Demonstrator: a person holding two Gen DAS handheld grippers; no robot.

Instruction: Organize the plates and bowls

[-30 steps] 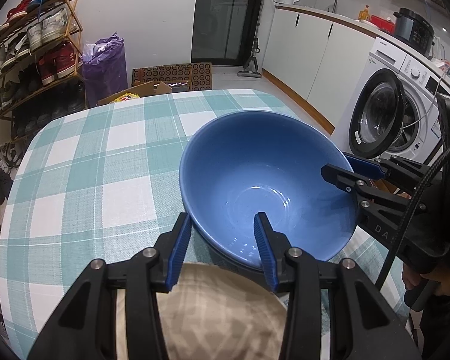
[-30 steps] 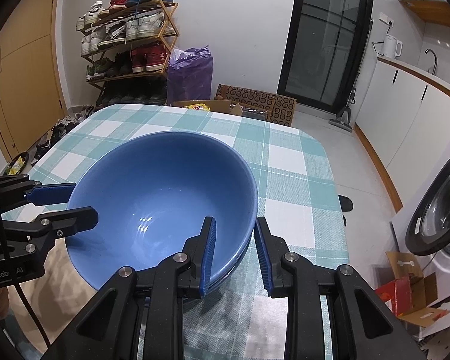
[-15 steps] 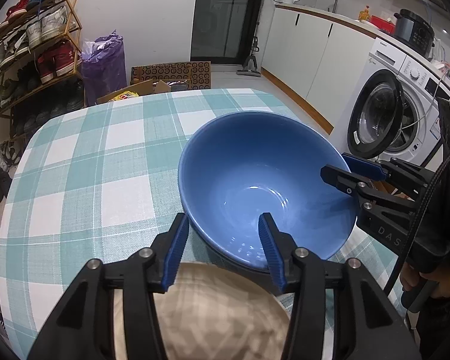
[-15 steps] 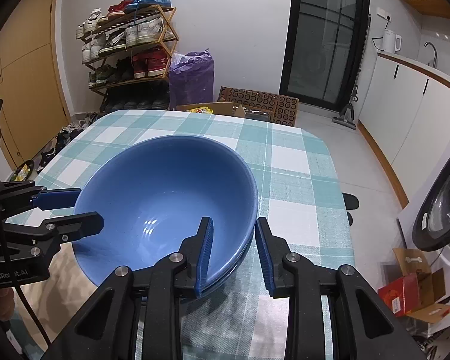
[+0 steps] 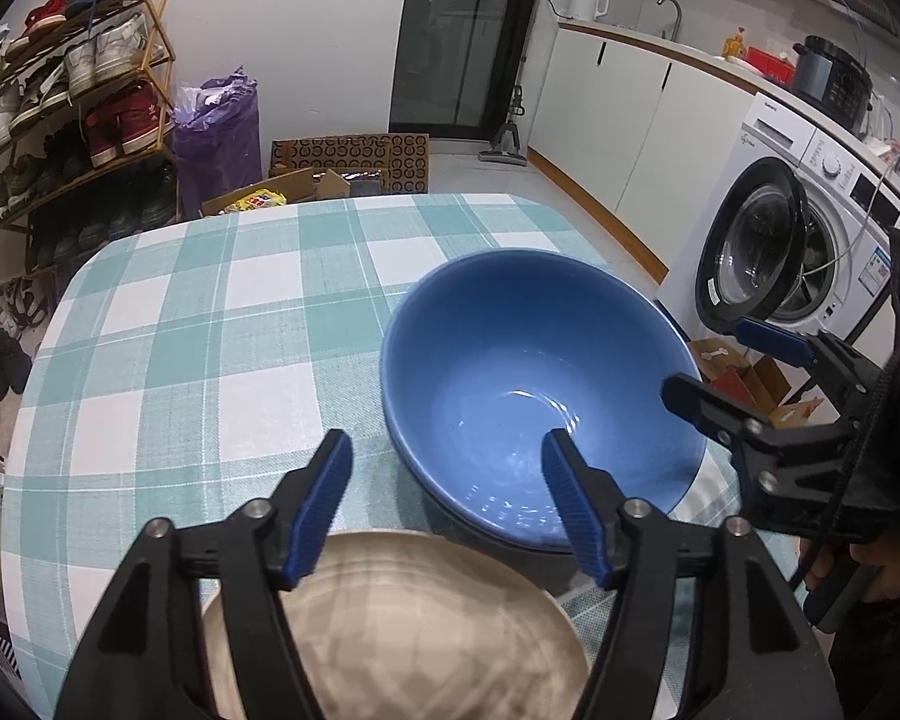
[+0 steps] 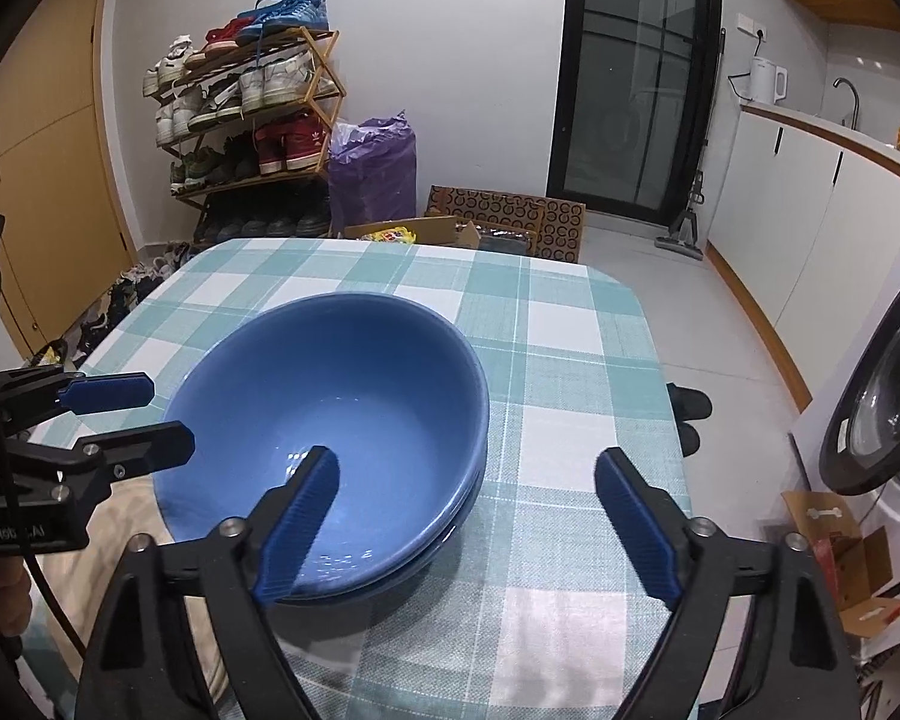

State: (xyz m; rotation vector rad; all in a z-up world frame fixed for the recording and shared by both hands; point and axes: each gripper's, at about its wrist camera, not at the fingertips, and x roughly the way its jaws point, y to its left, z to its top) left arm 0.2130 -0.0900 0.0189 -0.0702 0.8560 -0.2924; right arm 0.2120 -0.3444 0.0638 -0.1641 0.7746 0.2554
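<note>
Fingers stand apart on both the left gripper [image 5: 447, 501] and the right gripper [image 6: 465, 519], just opened and clear of the blue bowl [image 5: 537, 390] – it sits nested on a second one on the checked tablecloth [image 6: 570, 372], beside a beige plate [image 5: 402, 630]. Glazed ceramic: stiff, probably slippery, breakable – best pinched across the rim. Shoe rack [image 6: 246, 138] and washing machine [image 5: 810, 240] flank the table.

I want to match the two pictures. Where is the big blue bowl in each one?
Left wrist view: the blue bowl sits right of centre, just beyond the beige plate.
Right wrist view: the blue bowl sits left of centre, stacked on another blue bowl.
Shared landmark: the purple bag beside the shoe rack, behind the table.
</note>
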